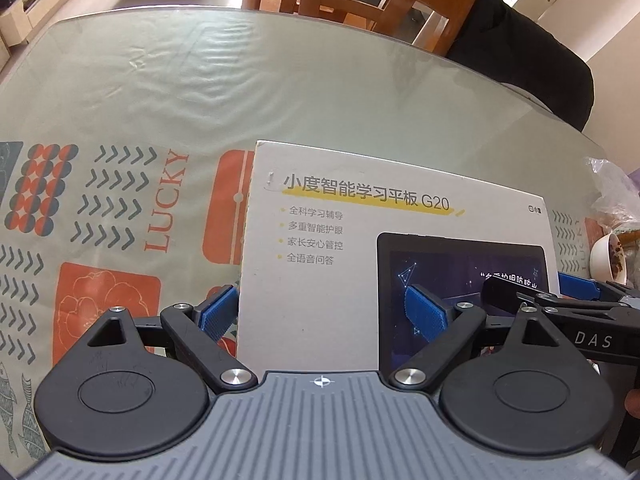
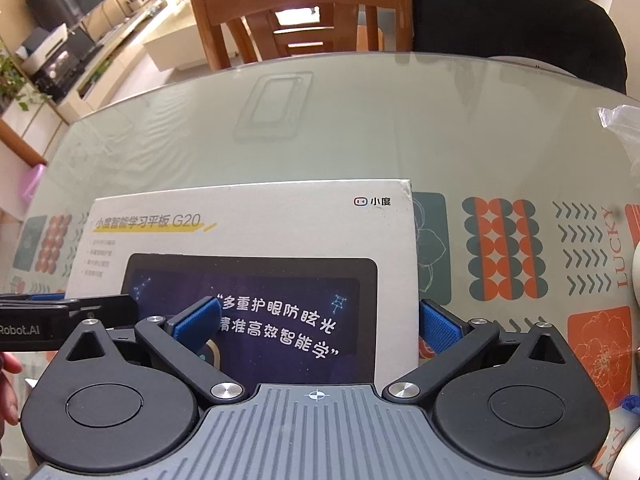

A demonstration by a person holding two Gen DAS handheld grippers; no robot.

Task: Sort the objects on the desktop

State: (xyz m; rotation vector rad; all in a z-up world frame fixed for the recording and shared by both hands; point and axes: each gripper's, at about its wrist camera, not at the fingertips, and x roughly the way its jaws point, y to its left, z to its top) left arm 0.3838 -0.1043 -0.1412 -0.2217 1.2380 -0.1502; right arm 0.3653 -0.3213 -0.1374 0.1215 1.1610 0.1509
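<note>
A flat white tablet box [image 1: 352,248] printed with Chinese text and a tablet picture lies on the glass-topped table; it also shows in the right wrist view [image 2: 256,236]. My left gripper [image 1: 324,312] is open over the box's near left part: one blue pad hangs past the box's left edge and the other is over the lid. My right gripper [image 2: 320,324] is open over the near right part, with one pad past the right edge. Each gripper appears at the side of the other's view.
The table [image 1: 200,92] has a patterned cloth under glass. A white bowl of food [image 1: 610,258] and a clear plastic bag [image 1: 616,188] sit at the right. Wooden chairs [image 2: 288,12] and a black garment [image 2: 516,20] stand beyond the far edge.
</note>
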